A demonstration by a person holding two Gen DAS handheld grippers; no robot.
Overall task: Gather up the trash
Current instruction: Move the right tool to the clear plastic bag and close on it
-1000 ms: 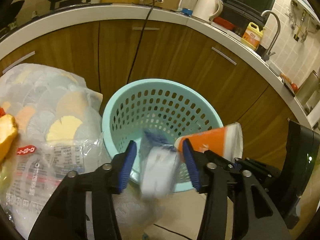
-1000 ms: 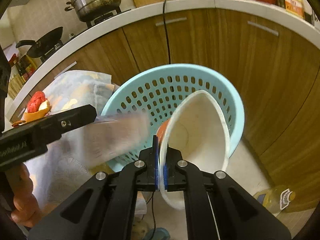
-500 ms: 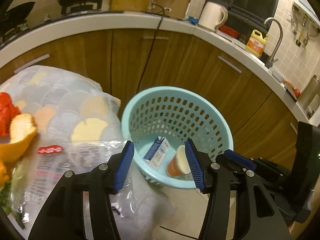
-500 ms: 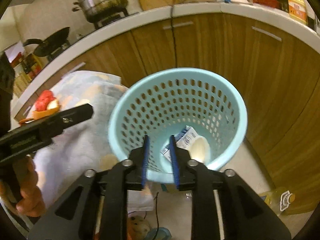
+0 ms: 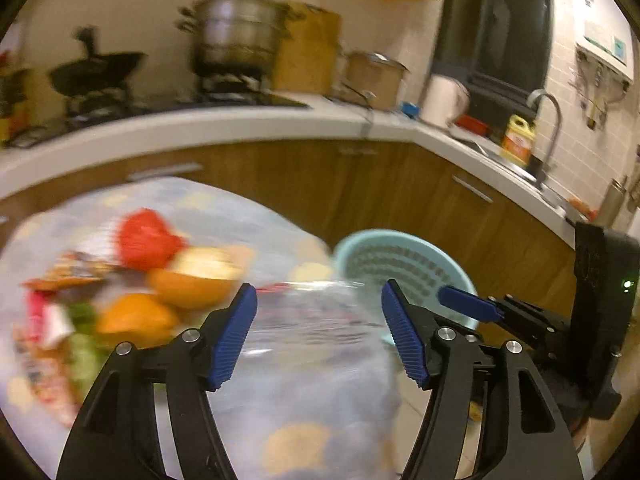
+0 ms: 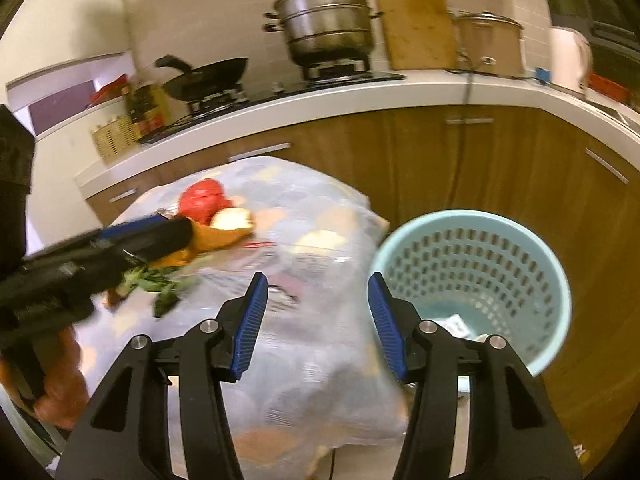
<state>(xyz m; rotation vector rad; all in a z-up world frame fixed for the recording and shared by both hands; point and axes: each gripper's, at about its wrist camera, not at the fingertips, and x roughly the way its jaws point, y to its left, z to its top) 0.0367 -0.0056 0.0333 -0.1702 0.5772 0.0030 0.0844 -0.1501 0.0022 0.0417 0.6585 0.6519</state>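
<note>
over the table (image 6: 320, 208), both tongs (image 5: 318, 334) gape empty

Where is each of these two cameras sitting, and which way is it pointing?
Left wrist: rides the left gripper, looking past its open blue fingers at table trash; the right gripper shows at right.
Right wrist: rides the right gripper, open, facing the covered table; a hand holds the other gripper at left.
Both show the basket and steamer pot.

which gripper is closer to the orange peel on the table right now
Left. The left gripper reaches over the table with the orange peel just off its finger. The right gripper sits back at the table's near edge, beside the basket.
</note>
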